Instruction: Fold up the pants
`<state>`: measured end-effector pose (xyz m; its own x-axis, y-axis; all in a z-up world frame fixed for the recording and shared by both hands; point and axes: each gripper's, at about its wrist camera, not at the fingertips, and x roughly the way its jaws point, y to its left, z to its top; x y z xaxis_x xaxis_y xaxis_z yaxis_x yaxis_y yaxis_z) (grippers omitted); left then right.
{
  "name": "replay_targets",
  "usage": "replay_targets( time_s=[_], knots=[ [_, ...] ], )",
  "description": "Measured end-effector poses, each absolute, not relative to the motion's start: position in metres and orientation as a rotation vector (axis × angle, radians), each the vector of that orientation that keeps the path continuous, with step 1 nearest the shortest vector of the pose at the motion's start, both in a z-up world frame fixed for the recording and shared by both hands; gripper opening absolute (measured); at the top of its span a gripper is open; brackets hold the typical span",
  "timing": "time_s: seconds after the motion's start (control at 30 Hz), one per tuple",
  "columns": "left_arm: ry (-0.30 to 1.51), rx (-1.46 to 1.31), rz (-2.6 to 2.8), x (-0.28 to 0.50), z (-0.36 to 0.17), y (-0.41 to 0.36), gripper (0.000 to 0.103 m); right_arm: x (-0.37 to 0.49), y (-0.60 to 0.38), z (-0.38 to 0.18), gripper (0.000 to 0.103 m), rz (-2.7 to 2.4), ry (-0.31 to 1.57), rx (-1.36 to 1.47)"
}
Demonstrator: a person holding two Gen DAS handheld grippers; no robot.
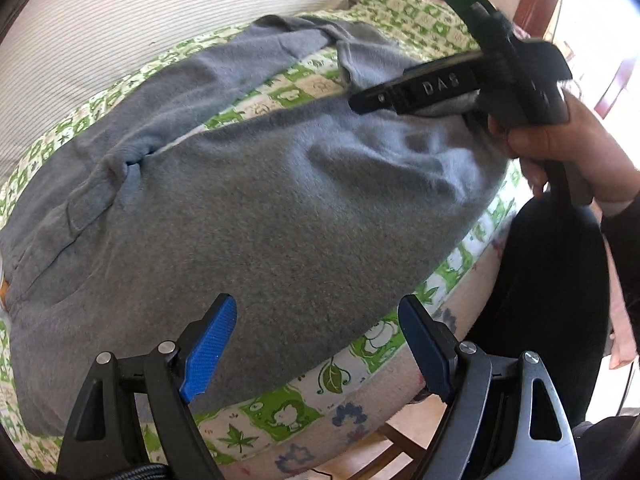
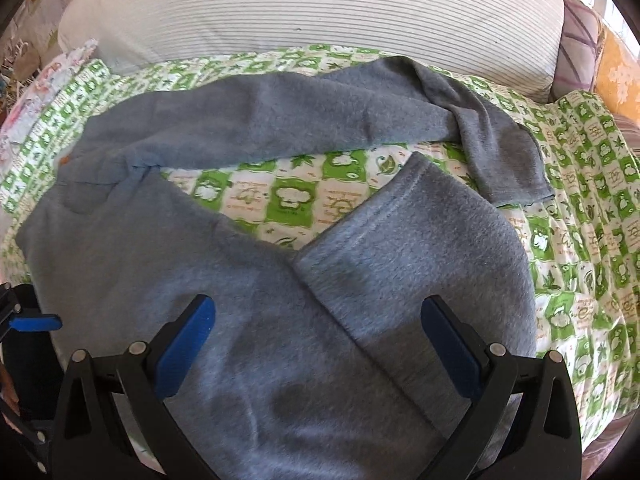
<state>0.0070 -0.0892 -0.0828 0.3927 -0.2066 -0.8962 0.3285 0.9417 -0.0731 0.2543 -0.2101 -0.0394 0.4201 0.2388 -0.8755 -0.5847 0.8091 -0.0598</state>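
Green-and-white patterned bedding covers the bed, with a striped white pillow along the far side. Grey fleece pants lie spread across it, soft and fuzzy, with 2 legs parted in a V that leaves a wedge of the print showing between them. In the right wrist view the near leg runs straight ahead of the jaws and its end is folded back over itself, a stitched hem line visible on the flap; the far leg stretches beyond, its cuff bent down to the right. The right gripper hovers over this near leg with its blue-padded jaws wide, gripping nothing. The left gripper likewise has its jaws wide above the pants' broad upper part, near the mattress edge.
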Motion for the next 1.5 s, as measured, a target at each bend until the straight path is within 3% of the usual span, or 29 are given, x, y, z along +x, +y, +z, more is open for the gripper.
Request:
replay_targets(
  time_s=[0.17,0.23,0.37,0.47,0.5,0.6,0.7,0.87,1.07,1.13,1.2,1.23,1.37,1.43,1.5],
  knots=[
    [1.138,0.16,-0.337,0.012,-0.098,-0.095,0.083,0.264,-0.215,-0.052,0.097,0.48,1.03,-0.389],
    [1.142,0.159,-0.338,0.012,-0.1,-0.094,0.083,0.267,-0.22,-0.056,0.089,0.469,1.041,-0.378],
    [1.138,0.157,-0.344,0.014,-0.102,-0.094,0.082,0.272,-0.233,-0.057,0.063,0.438,1.053,-0.33],
    [1.137,0.137,-0.35,0.019,-0.103,-0.092,0.062,0.274,-0.245,-0.053,0.044,0.454,1.082,-0.25],
    [1.138,0.119,-0.354,0.021,-0.102,-0.09,0.051,0.274,-0.248,-0.053,0.033,0.462,1.097,-0.219],
    [1.136,0.074,-0.375,0.025,-0.098,-0.085,0.014,0.272,-0.264,-0.044,0.017,0.45,1.092,-0.155],
    [1.125,0.06,-0.382,0.029,-0.091,-0.084,0.012,0.27,-0.294,-0.026,0.008,0.408,1.041,-0.083],
    [1.118,0.078,-0.38,0.027,-0.086,-0.091,0.011,0.267,-0.374,0.003,0.003,0.267,0.944,0.083],
    [1.138,0.071,-0.366,0.029,-0.091,-0.096,0.011,0.257,-0.403,0.01,0.006,0.334,0.924,0.197],
    [1.143,0.062,-0.36,0.032,-0.092,-0.097,0.011,0.25,-0.377,0.014,0.024,0.415,0.91,0.135],
    [1.141,0.064,-0.354,0.031,-0.09,-0.098,0.012,0.245,-0.334,0.015,0.081,0.497,0.892,0.033],
    [1.139,0.067,-0.353,0.029,-0.089,-0.098,0.012,0.242,-0.309,0.013,0.087,0.543,0.881,-0.024],
    [1.128,0.075,-0.354,0.028,-0.085,-0.097,0.018,0.234,-0.237,-0.006,0.086,0.629,0.899,-0.233],
    [1.121,0.077,-0.358,0.028,-0.085,-0.098,0.04,0.236,-0.208,-0.023,0.085,0.609,0.912,-0.354],
    [1.109,0.088,-0.361,0.027,-0.084,-0.099,0.053,0.24,-0.201,-0.038,0.081,0.58,0.93,-0.422]
  ],
)
